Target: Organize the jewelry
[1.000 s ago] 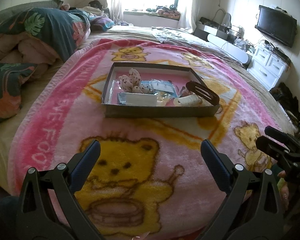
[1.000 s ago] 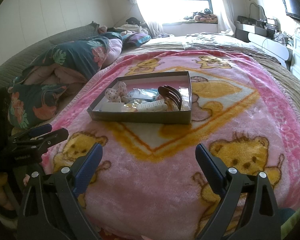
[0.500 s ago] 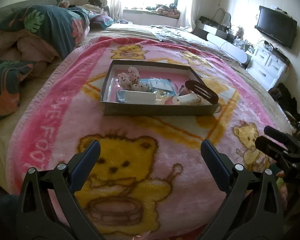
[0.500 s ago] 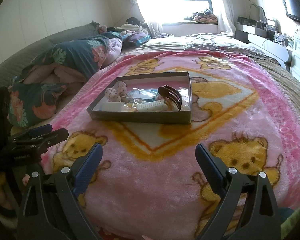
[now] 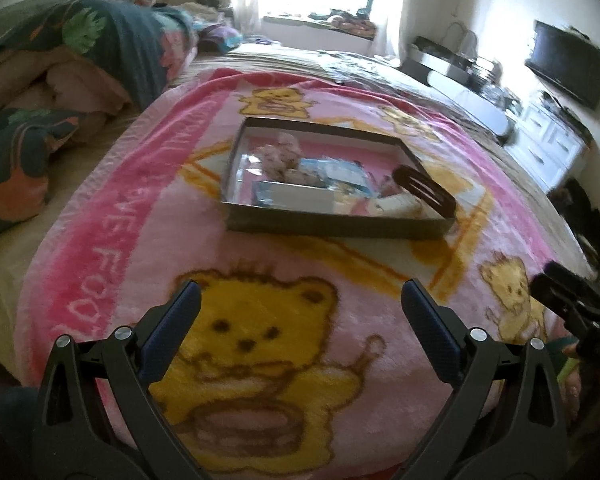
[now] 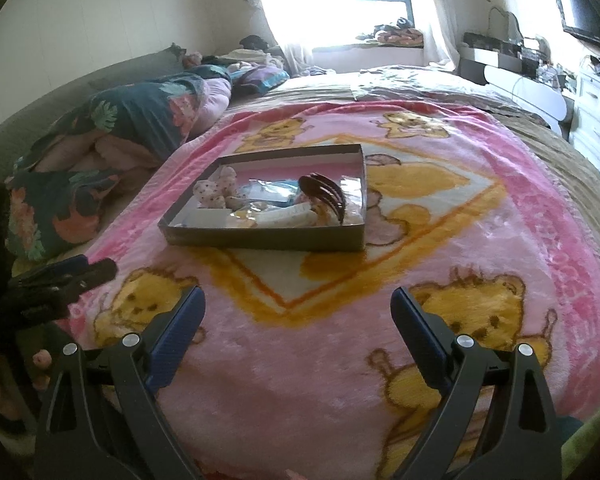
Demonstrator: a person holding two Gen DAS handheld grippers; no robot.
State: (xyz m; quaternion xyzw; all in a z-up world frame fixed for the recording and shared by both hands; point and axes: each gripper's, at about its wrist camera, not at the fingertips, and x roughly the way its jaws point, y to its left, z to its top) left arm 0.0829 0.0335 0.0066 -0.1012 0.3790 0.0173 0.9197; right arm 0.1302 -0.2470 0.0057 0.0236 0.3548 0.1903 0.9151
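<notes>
Jewelry clutter fills a shallow box [image 6: 268,236] mid-blanket [image 6: 440,280] on the bed; a brown hair claw [image 6: 322,196] overhangs its right rim. Both hand-held grippers [image 5: 300,312] [image 6: 298,308] hang apart, empty, well short. A careless reach could tip the claw out.

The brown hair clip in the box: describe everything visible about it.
The brown hair clip is a dark, glossy claw-type clip, plastic by its look, with curved prongs that show in the right wrist view. It lies tilted at the right end of the shallow grey box, propped on a white tube-like item and other small pieces, with one end at the box's near right rim. Neither gripper touches it.
</notes>
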